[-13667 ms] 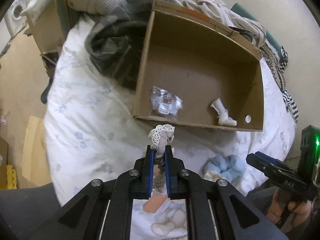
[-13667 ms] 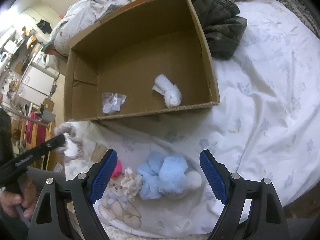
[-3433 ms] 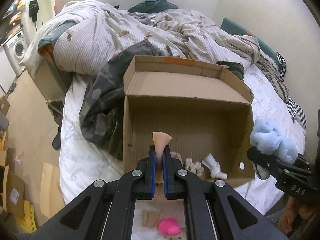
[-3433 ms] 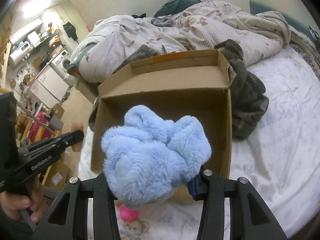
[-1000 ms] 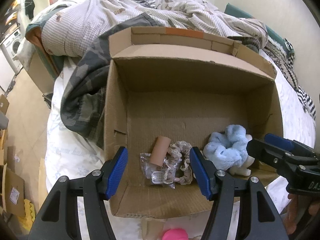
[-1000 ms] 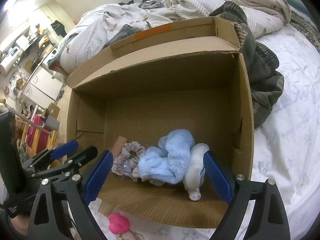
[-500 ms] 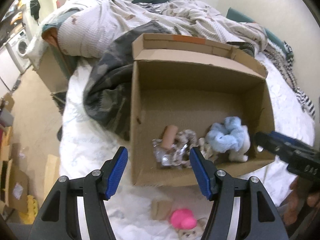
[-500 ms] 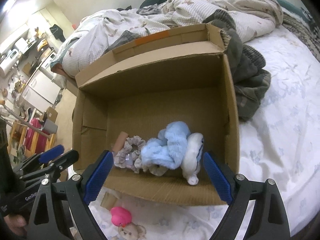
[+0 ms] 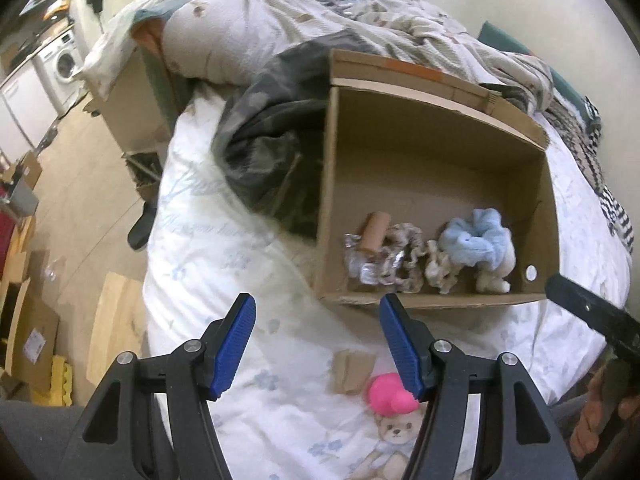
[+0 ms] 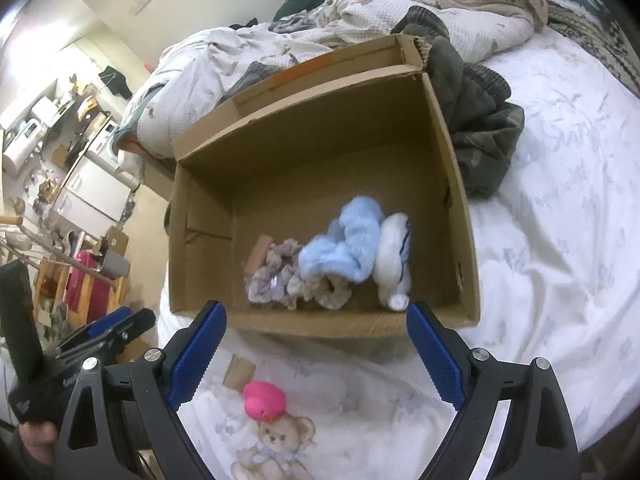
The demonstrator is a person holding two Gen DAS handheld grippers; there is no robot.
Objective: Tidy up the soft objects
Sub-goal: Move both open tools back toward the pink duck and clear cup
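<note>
An open cardboard box (image 9: pixel 432 304) (image 10: pixel 316 324) lies on the bed. Inside are a blue fluffy item (image 9: pixel 476 236) (image 10: pixel 348 240), a white sock (image 10: pixel 394 260), a lace scrunchie (image 9: pixel 408 256) (image 10: pixel 280 276), a beige roll (image 9: pixel 374 230) (image 10: pixel 258 254) and a clear packet (image 9: pixel 360 268). On the sheet in front lie a pink soft toy (image 9: pixel 386 394) (image 10: pixel 264 400), a small teddy bear (image 9: pixel 396 436) (image 10: pixel 276 440) and a beige piece (image 9: pixel 352 370) (image 10: pixel 239 372). My left gripper (image 9: pixel 316 344) is open and empty, short of the box. My right gripper (image 10: pixel 316 356) is open and empty above the pink toy.
A dark camouflage garment (image 9: pixel 268 152) (image 10: pixel 476 120) lies beside the box. A crumpled duvet (image 9: pixel 360 20) (image 10: pixel 400 12) fills the far side of the bed. The floor with cartons (image 9: pixel 32 340) and a washing machine (image 9: pixel 66 68) is to the left.
Both grippers have drawn back from the box toward the bed's near edge. The pink toy and the teddy bear now show more fully in front of them.
</note>
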